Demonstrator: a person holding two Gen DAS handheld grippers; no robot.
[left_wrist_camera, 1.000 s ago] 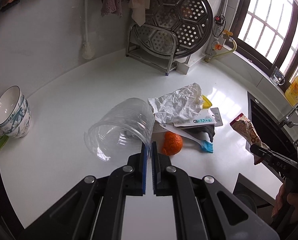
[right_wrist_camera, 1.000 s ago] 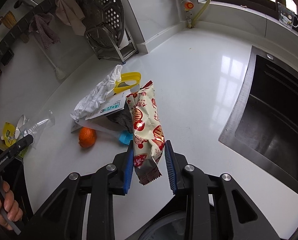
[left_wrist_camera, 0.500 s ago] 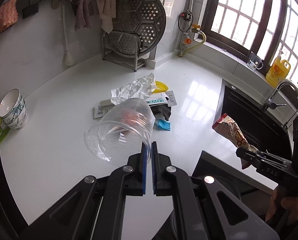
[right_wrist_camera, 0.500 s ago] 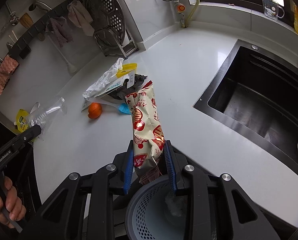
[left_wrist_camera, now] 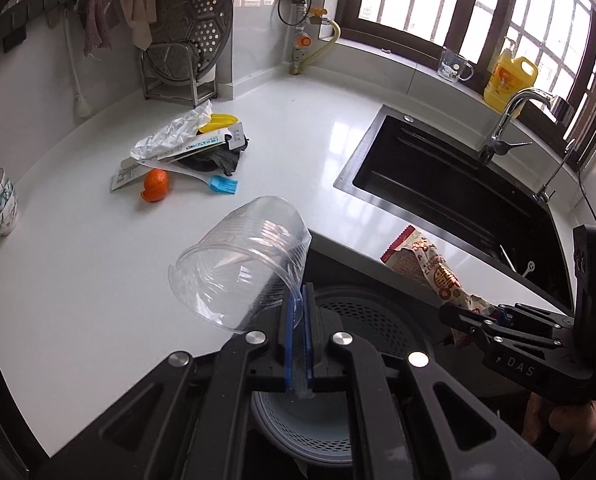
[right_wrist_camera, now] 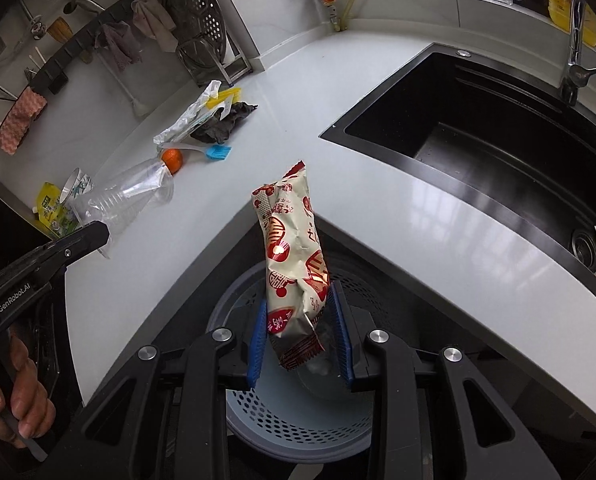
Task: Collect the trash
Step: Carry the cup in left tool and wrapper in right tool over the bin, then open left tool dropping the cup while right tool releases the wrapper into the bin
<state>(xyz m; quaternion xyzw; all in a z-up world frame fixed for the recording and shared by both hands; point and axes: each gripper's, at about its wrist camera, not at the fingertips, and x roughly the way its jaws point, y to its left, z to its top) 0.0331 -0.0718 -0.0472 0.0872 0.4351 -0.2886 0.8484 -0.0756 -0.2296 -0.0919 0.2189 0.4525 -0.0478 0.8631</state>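
Left wrist view: the left tool is shown clenched on the rim of a clear plastic cup, which has been carried within the last second from the table to a position above the grey perforated bin at the table's edge. Right wrist view: the right tool is seen with a red-and-cream snack wrapper between its blue pads; the gap is wider than in the preceding frames, and a firm grip cannot be told. The wrapper, previously held over the table, is now hung directly over the bin. Both pieces of trash are thus judged ready for release.

Materials are contrasted. The cup is thin, ribbed, transparent and easily deformed under the pinch. The wrapper is a crinkled, glossy foil pouch with a serrated end seal. The bin is round, with a honeycomb-pierced wall. Left on the glossy white table are a crumpled paper sheet, an orange, a blue silicone brush and a dark cloth, so further collection is judged outstanding.
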